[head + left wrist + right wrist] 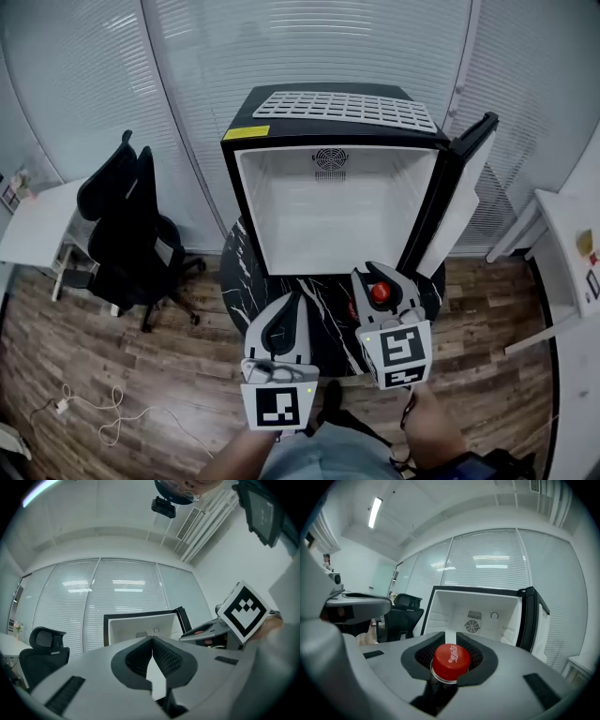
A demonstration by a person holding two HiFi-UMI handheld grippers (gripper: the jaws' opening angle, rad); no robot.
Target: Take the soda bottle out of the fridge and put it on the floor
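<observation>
Soda bottle [451, 661] in right hand-held gripper [377, 275], clear of fridge [328, 225] edge

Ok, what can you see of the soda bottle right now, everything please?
The soda bottle shows mostly its red screw cap with white script, above a clear neck ring and dark contents below. It stands roughly upright, clamped at the neck between the right gripper's ribbed black pads, cap on. It is outside the open fridge, held in front of it. The body is hidden under the gripper.
</observation>
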